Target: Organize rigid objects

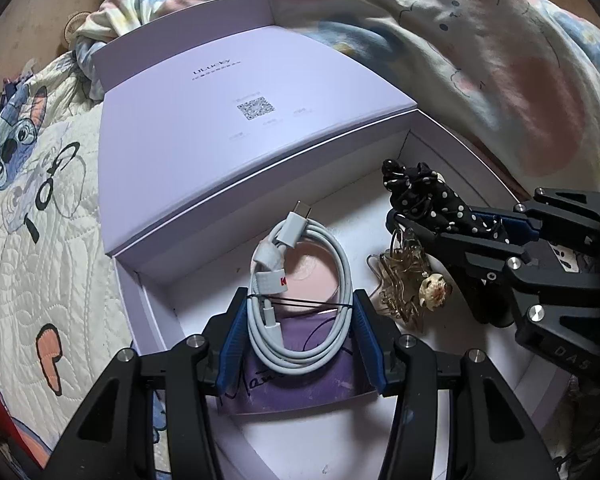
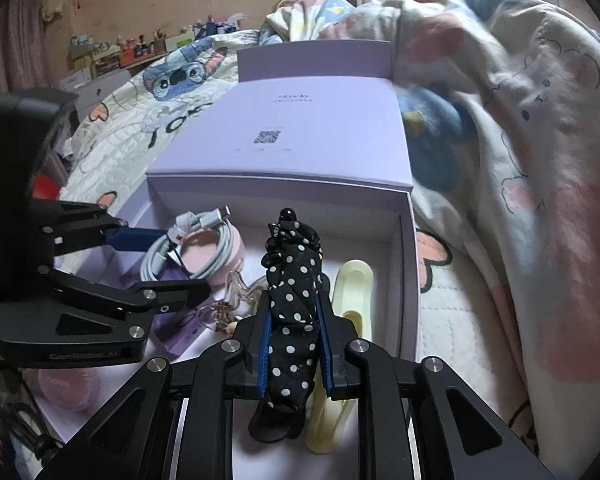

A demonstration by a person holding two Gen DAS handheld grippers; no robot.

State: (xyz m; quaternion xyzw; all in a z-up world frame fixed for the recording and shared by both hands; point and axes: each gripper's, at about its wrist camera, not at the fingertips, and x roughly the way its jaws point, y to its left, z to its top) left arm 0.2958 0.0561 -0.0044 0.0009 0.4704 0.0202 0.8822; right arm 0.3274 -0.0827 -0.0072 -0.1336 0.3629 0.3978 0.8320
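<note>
An open lilac box lies on a bed, its lid folded back. My left gripper is over the box with its jaws wide around a coiled white USB cable; a thin black thread runs between its fingers. The cable also shows in the right wrist view. My right gripper is shut on a black polka-dot hair clip, held low over the box. From the left wrist view the clip sits at the right.
In the box lie a clear hair claw, a small charm, a purple card, a pink round case and a cream hair clip. A crumpled printed duvet rises right of the box. A quilted sheet lies left.
</note>
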